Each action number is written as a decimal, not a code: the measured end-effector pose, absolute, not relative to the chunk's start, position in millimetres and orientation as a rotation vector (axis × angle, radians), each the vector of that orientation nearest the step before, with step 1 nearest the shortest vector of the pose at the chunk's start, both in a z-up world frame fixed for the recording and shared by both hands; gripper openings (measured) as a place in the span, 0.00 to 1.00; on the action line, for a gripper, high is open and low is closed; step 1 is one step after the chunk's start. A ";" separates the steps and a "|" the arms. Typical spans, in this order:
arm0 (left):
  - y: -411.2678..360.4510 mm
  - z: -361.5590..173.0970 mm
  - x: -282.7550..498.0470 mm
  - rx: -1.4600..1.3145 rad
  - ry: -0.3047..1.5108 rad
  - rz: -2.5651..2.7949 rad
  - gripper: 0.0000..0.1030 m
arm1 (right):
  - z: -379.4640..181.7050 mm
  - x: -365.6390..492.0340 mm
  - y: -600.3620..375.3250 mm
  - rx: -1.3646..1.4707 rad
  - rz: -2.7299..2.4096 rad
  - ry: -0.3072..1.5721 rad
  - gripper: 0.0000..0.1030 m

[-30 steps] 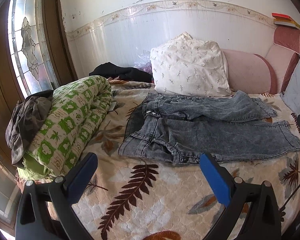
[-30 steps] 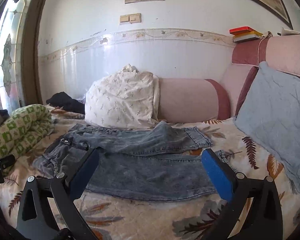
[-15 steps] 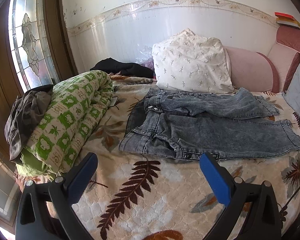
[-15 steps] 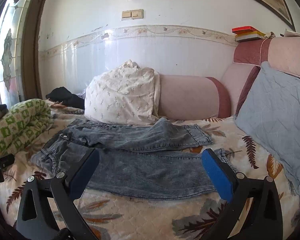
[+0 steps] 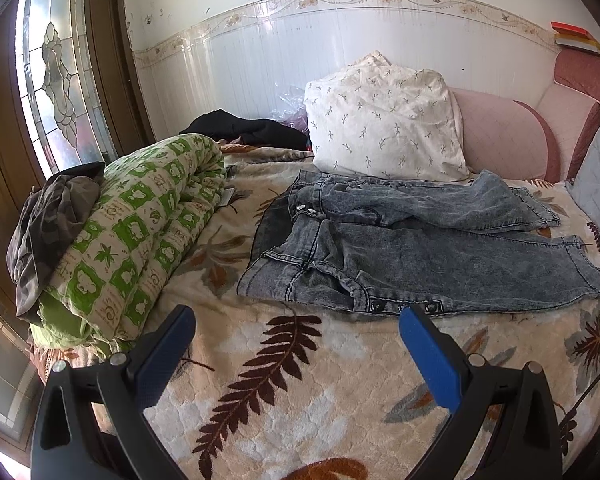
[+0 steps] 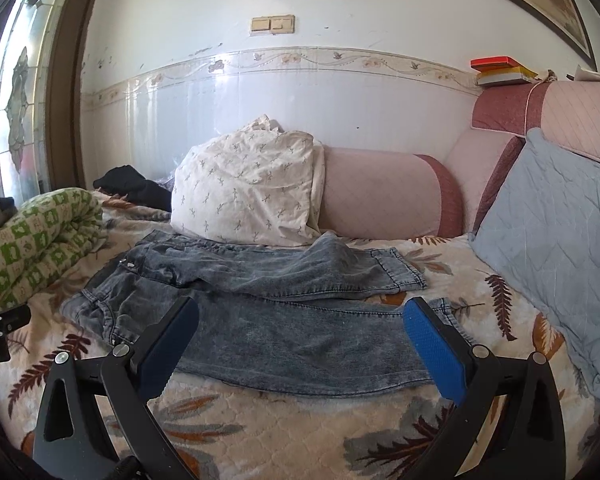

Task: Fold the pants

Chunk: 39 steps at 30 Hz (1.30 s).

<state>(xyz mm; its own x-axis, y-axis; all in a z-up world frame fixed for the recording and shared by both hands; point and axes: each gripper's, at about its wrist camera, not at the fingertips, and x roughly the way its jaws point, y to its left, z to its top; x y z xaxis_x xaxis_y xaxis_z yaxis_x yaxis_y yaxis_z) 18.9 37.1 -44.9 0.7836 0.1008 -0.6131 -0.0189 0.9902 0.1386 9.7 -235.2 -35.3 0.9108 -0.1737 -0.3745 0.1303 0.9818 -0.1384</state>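
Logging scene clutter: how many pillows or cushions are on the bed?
2: a white leaf-print pillow against the wall behind the jeans, and a grey-blue quilted cushion leaning at the headboard end. Others may be out of frame.

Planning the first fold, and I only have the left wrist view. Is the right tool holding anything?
Observer: No, the right tool is open and empty, aimed at the near leg of the pants.
Operator: What's to the right of the cuffs?
Observer: A blue-grey pillow leaning on the headboard; bare blanket shows between it and the cuffs.
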 end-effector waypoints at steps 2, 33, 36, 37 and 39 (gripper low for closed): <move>37.2 -45.3 18.8 0.127 0.666 0.066 1.00 | -35.6 9.6 -234.3 -0.116 -0.157 0.395 1.00; 43.2 -54.2 29.1 0.117 0.691 0.073 1.00 | -41.4 14.0 -227.4 -0.155 -0.157 0.415 1.00; 44.5 -55.6 33.5 0.112 0.698 0.072 1.00 | -43.8 16.1 -226.8 -0.160 -0.160 0.423 1.00; 44.9 -56.3 35.0 0.112 0.698 0.073 1.00 | -45.2 17.1 -226.2 -0.163 -0.161 0.427 1.00; 45.3 -57.6 38.4 0.111 0.705 0.072 1.00 | -46.9 18.9 -226.4 -0.166 -0.164 0.435 1.00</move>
